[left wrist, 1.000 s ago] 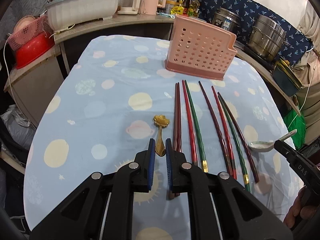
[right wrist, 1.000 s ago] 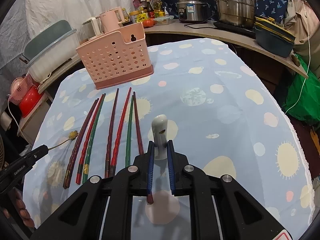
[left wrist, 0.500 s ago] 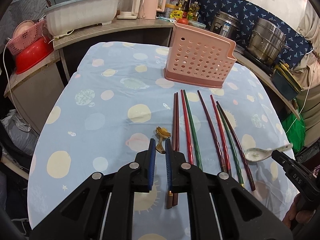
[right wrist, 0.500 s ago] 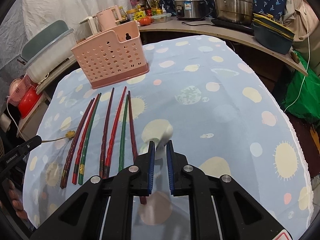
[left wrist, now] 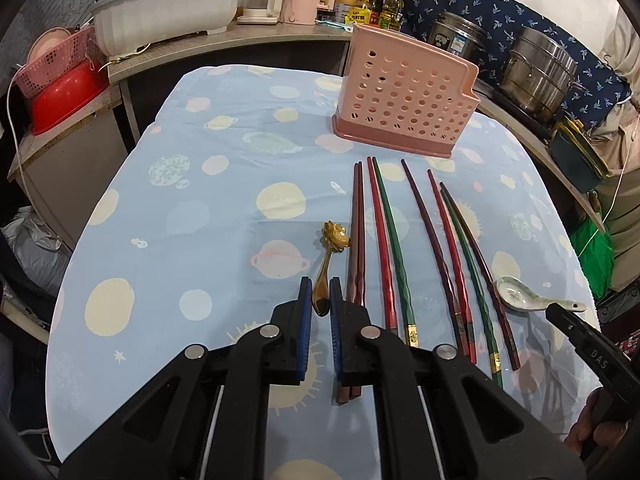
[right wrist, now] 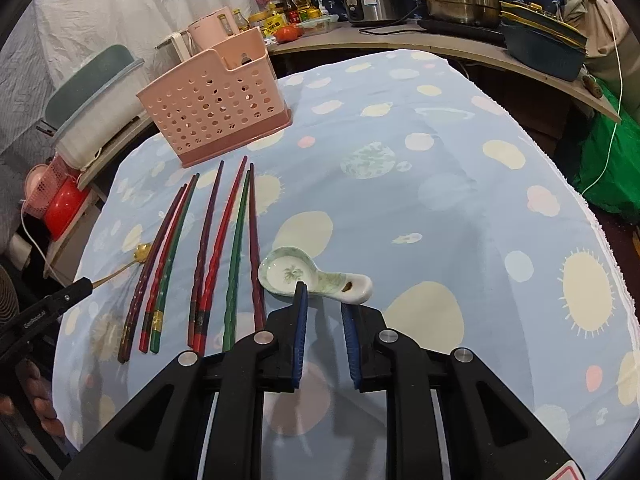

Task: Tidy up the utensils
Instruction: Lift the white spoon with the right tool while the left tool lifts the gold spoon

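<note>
The left gripper [left wrist: 318, 300] is clenched on the handle of the small gold metal spoon with a flower-shaped bowl [left wrist: 330, 253], whose bowl points toward the far side. Whether the spoon is lifted clear of the blue planet-print tablecloth [left wrist: 224, 200] or rests on it cannot be told.

The right gripper [right wrist: 323, 308] is released: its jaws stand apart, with the white ceramic soup spoon with green pattern [right wrist: 312, 277] lying crosswise on the cloth just beyond the tips. The left blue fingertip [right wrist: 301, 300] overlaps the spoon's neck in the view; contact cannot be confirmed.

The seven red, green and dark brown chopsticks [left wrist: 404, 248] lie side by side between the two spoons, tips toward the far pink perforated plastic utensil holder [left wrist: 404, 92]. This layout suggests each item is carried to the holder in turn.
</note>
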Demonstrator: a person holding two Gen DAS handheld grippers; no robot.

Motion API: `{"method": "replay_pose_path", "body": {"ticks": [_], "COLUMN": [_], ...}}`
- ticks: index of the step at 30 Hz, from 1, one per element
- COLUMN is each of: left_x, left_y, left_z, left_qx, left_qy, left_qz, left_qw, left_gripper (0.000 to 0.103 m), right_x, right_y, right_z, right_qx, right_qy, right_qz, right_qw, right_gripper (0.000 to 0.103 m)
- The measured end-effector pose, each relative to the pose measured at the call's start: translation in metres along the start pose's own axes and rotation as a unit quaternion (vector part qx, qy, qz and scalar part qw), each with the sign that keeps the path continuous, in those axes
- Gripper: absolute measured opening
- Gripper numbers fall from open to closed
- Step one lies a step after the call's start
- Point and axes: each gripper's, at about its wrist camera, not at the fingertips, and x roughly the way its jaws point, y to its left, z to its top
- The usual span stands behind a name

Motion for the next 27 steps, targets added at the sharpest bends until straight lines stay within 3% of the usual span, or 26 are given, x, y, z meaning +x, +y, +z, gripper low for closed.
{"method": "replay_pose_path", "body": {"ticks": [3,4,17,27], "left_x": [0.002,0.002,0.010,0.006], "left_y": [0.001,0.001,0.005,0.005], "left_z": [0.000,0.000,-0.005,-0.007], "left_qx": [-0.001,-0.001,-0.006,-0.007], "left_qy": [0.002,0.003,0.014,0.011], "left_qz": [0.000,0.000,-0.001,-0.004], "left_qw": [1.0000,1.0000,0.9999,0.9999], "left_gripper": [0.007,0.001,0.001,0.001], "right_x": [0.001,0.002,0.006,-0.004], "right_y": [-0.002,-0.003,-0.016,-0.012], "right_z": [0.002,0.002,0.009,0.010], "right_qx": [0.006,0.009,0.031,0.022], "right_qy": [0.000,0.000,0.000,-0.008], "right_qz": [0.004,0.005,0.009,0.014], "right_qw": [1.000,1.000,0.999,1.000], "right_gripper": [0.024,0.024,0.024,0.014]}}
